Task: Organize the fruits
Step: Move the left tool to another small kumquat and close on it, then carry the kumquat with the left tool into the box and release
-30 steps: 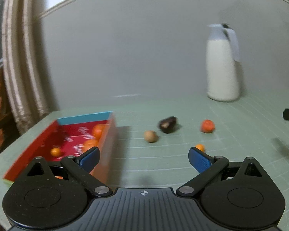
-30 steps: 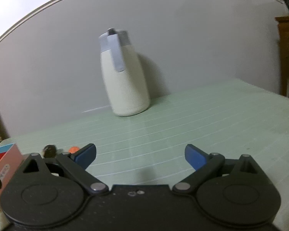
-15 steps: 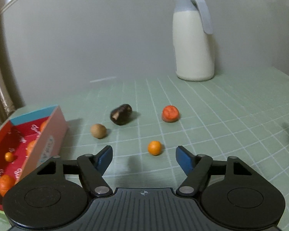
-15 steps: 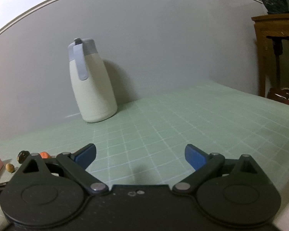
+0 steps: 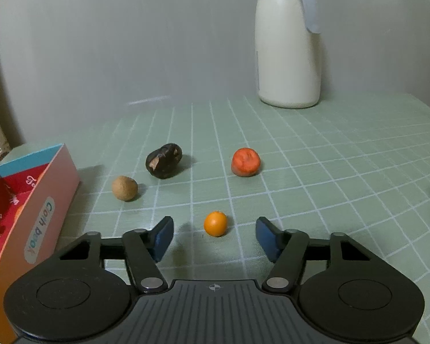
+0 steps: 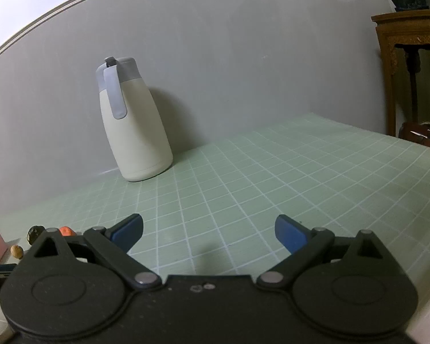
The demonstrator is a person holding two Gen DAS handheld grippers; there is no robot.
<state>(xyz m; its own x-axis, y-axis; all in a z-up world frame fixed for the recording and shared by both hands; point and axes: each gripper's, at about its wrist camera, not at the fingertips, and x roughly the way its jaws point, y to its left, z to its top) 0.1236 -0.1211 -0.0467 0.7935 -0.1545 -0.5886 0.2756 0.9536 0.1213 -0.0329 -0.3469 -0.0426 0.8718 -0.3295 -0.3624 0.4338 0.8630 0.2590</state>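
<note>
On the green gridded mat (image 5: 329, 172), a small round orange fruit (image 5: 215, 223) sits untouched between the closing left gripper (image 5: 214, 236) jaws; right gripper (image 6: 208, 232) gapes wide, empty

left gripper (image 5: 214, 236): jaws closing, narrower than before, now flanking the small orange fruit (image 5: 215, 223)
box (image 5: 47, 200): shifted to left edge
</note>
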